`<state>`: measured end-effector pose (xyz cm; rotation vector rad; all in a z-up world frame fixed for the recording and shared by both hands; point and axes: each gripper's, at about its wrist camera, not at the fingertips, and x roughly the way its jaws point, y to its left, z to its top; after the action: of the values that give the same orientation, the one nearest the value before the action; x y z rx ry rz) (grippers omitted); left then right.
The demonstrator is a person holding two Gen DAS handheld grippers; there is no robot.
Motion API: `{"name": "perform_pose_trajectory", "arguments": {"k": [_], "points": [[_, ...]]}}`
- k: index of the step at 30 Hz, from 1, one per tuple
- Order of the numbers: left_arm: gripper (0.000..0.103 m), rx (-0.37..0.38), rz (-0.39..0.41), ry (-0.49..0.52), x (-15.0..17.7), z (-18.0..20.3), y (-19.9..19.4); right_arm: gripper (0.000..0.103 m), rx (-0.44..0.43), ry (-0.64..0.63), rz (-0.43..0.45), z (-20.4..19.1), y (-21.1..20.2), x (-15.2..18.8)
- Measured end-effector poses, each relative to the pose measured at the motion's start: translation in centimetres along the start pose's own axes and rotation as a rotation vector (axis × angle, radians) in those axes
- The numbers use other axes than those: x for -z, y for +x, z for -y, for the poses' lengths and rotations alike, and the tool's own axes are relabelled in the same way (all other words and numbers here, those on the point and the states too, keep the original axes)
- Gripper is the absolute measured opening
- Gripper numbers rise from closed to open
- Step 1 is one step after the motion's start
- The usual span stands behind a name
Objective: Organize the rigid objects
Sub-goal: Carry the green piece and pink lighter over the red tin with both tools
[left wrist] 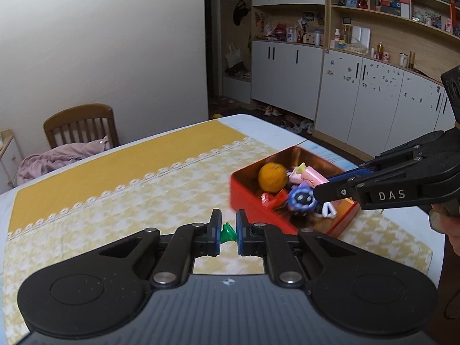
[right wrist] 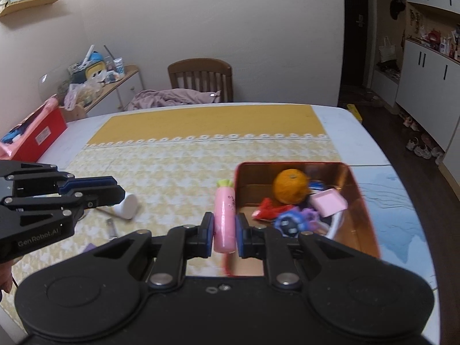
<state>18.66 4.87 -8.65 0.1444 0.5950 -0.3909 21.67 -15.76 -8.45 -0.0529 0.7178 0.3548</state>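
A red tin box [left wrist: 250,198] [right wrist: 365,201] stands on the tablecloth. It holds an orange [left wrist: 271,176] [right wrist: 290,185], a blue round toy [left wrist: 302,199] [right wrist: 289,224], a pink box [right wrist: 329,202] and a red wrapper [right wrist: 267,208]. My left gripper [left wrist: 228,231] is shut on a small green piece [left wrist: 228,232], just left of the tin. My right gripper [right wrist: 224,230] is shut on a pink radish-shaped toy [right wrist: 224,218] [left wrist: 310,176], held over the tin's near left edge.
A white cup [right wrist: 128,204], a thin stick [right wrist: 107,212] and a small metal clip [right wrist: 110,227] lie on the cloth left of the tin. A wooden chair [right wrist: 201,77] with pink cloth stands at the far edge. A red box [right wrist: 37,135] sits far left.
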Motion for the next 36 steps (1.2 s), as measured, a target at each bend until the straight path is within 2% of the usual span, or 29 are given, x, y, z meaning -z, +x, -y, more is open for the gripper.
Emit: {"name": "perform_pose_trajectory", "arguments": {"k": [9,15,19,27,36], "points": [[0.01,0.024,-0.018,-0.004,-2.8,3.9,4.6,0.015,0.02,0.011,-0.015,5.7,0.3,0.0],[0.01,0.028,-0.058,-0.039,-3.9,5.5,8.1,0.015,0.023,0.019,-0.035,8.8,1.0,0.4],[0.01,0.021,-0.081,-0.065,-4.8,6.1,10.3,0.015,0.021,0.01,-0.05,10.1,1.8,0.5],[0.01,-0.021,-0.144,-0.051,-5.6,7.2,14.6,0.015,0.011,-0.033,-0.088,11.7,3.7,0.7],[0.01,-0.04,-0.197,-0.07,-6.0,7.9,17.5,0.015,-0.024,-0.097,-0.131,11.9,6.3,0.4]]}}
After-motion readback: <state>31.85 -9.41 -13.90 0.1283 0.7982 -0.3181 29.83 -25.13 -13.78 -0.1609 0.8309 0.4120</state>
